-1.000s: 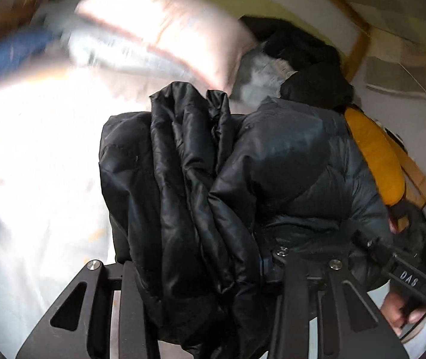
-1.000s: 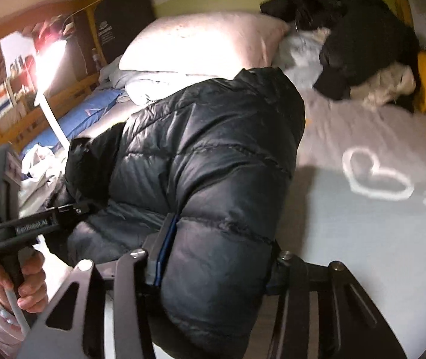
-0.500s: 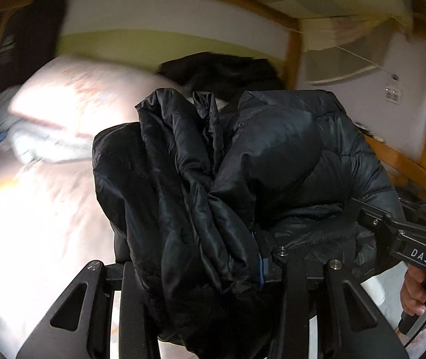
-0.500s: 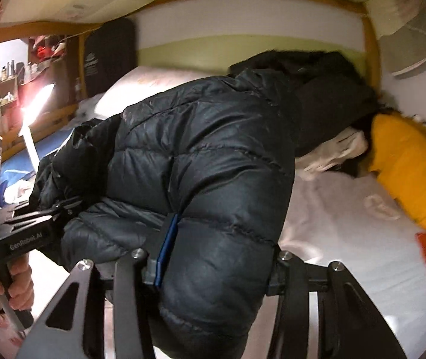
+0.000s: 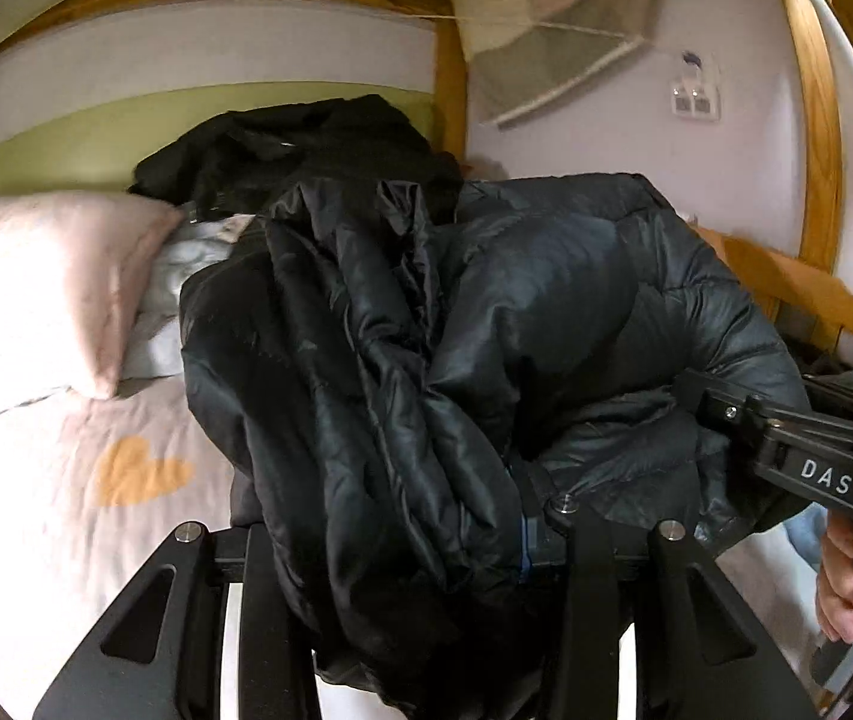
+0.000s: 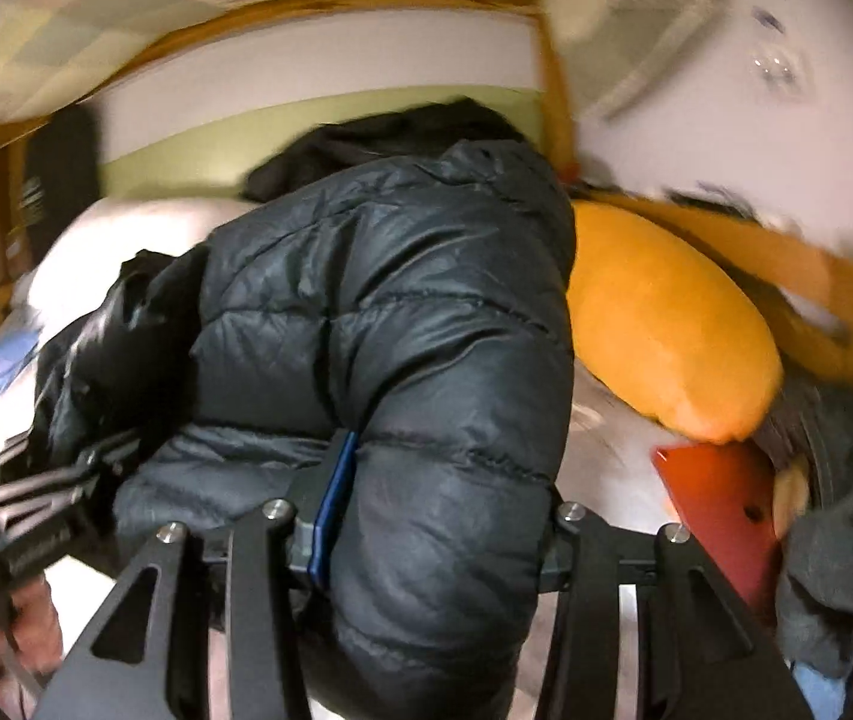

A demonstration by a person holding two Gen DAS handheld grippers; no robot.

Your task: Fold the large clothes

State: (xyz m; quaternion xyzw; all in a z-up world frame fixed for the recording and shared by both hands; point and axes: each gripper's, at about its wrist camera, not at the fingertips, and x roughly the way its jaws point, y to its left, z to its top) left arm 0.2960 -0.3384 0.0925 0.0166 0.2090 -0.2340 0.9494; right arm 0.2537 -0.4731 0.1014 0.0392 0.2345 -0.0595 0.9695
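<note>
A bulky black puffer jacket [image 5: 456, 360] is bunched and held up in the air above the bed. My left gripper [image 5: 408, 546] is shut on a thick fold of it. My right gripper [image 6: 432, 540] is shut on another padded part of the jacket [image 6: 402, 312]. The right gripper also shows at the right edge of the left wrist view [image 5: 798, 456], held by a hand. The left gripper shows at the left edge of the right wrist view [image 6: 48, 516]. The jacket hides most of the bed below.
A white sheet [image 5: 66, 516] with a yellow heart covers the bed. A pink pillow [image 5: 42, 288] and a dark clothes pile [image 5: 306, 144] lie at the head. An orange pillow [image 6: 666, 330], a red object [image 6: 720, 510] and grey cloth [image 6: 846, 570] lie right. Wooden bed posts [image 5: 810, 120] stand close.
Both grippers have swung to the right with the jacket still held. The view has moved from the pillow and sheet toward the wall, the bed post and the orange pillow.
</note>
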